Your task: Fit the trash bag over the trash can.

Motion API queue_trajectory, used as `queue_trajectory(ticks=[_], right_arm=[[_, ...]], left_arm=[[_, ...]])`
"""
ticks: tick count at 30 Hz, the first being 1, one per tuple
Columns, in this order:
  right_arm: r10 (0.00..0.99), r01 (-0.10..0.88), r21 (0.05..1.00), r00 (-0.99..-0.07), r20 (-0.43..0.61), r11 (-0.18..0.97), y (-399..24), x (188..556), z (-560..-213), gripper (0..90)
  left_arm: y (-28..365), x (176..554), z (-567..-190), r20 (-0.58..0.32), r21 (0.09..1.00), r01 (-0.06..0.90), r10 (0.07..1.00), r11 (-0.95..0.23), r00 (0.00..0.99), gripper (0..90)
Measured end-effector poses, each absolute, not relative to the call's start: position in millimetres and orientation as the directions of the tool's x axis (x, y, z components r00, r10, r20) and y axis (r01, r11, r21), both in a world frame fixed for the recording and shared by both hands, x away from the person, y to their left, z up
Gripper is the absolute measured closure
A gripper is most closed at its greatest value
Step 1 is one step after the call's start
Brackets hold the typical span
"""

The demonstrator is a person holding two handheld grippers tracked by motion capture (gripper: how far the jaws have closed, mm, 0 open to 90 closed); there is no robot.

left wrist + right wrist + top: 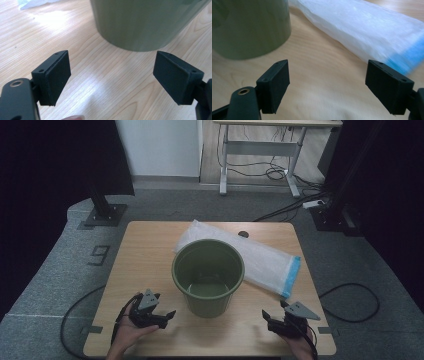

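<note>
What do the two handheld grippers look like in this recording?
Both the left gripper and the right gripper are black, each with two flat rectangular jaws, a grey three-cornered plate on top and a black cable trailing off. The forearms are bare, with no sleeves.

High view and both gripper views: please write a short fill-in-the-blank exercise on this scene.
1. The green plastic bucket stands ___ on the wooden table.
2. The white plastic bag with a blue end lies ___ the bucket.
3. The left gripper and right gripper both have their jaws ___.

Missing words: upright; behind; open
</note>
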State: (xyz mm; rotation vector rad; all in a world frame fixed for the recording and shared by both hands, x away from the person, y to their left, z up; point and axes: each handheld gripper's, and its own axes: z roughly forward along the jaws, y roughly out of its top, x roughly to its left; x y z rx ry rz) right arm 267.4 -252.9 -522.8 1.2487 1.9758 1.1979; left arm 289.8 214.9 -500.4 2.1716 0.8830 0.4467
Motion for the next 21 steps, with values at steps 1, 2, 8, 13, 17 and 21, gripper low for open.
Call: queue_trajectory(ticks=[1,2,8,13,17,21], right_arm=[[0.889,0.453,0.866,-0.456,0.024,0.209,-247,286,-521,20.8],[0.887,0.462,0.860,-0.460,0.026,0.215,-244,297,-521,21.4],[0.887,0.505,0.827,-0.462,0.017,0.247,-230,346,-522,23.9],[0.897,0.536,0.801,-0.442,-0.001,0.266,-217,383,-530,26.5],[0.908,0.555,0.788,-0.418,-0.013,0.266,-211,400,-539,30.4],[0.904,0.579,0.761,-0.426,-0.026,0.294,-208,404,-545,42.1]], left_arm=[[217,290,-501,0.041,0.743,0.456,0.713,-0.490,0.700,14.4],[219,290,-502,0.041,0.741,0.460,0.716,-0.490,0.697,14.3],[238,292,-503,0.021,0.746,0.485,0.744,-0.456,0.668,14.4],[251,294,-506,0.000,0.751,0.500,0.758,-0.431,0.652,14.8],[260,295,-511,-0.013,0.747,0.516,0.767,-0.419,0.642,14.7],[265,295,-512,-0.022,0.746,0.526,0.775,-0.408,0.631,14.8]])
